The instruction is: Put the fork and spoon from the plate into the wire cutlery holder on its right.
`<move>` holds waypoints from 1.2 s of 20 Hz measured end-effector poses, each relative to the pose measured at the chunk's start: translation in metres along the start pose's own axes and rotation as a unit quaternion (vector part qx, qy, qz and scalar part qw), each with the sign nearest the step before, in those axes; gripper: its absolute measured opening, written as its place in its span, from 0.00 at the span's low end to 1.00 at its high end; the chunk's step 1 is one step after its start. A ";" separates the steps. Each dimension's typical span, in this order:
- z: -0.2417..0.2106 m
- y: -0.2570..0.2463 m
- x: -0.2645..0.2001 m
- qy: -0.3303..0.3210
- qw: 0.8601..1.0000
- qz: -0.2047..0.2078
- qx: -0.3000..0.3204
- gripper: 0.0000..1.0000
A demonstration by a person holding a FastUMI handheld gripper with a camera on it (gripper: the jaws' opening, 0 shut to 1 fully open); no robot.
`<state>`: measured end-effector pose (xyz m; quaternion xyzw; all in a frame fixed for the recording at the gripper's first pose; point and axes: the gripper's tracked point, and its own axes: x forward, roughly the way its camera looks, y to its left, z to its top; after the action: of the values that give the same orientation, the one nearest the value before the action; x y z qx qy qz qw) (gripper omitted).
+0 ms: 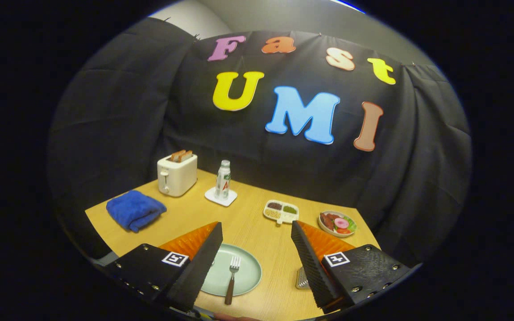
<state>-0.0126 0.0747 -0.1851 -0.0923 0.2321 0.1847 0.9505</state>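
A pale green plate [248, 272] lies on the wooden table between my fingers, partly hidden behind the left one. A fork [231, 278] with a dark brown handle rests on it, tines pointing away from me. A small piece of a silver wire cutlery holder [302, 278] peeks out beside the right finger, to the right of the plate. My gripper [257, 258] hovers above the plate, open wide with nothing between its fingers. The left finger covers the plate's left side, so I cannot tell whether a spoon lies there.
Further back on the table [248, 218] stand a white toaster [176, 174] with bread slices, a small bottle [223, 179] on a white coaster, a folded blue cloth [135, 209], a divided dish of grains [281, 211] and a plate of food [337, 223]. Black cloth walls surround the table.
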 end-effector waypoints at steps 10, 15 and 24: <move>-0.120 0.025 0.037 0.219 0.973 0.068 -0.008 0.95; -0.157 0.032 0.053 0.280 0.956 0.081 -0.045 0.88; -0.198 0.043 0.068 0.362 0.925 0.104 -0.057 0.63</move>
<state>-0.0545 0.0833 -0.3946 -0.1826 0.5574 0.2498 0.7704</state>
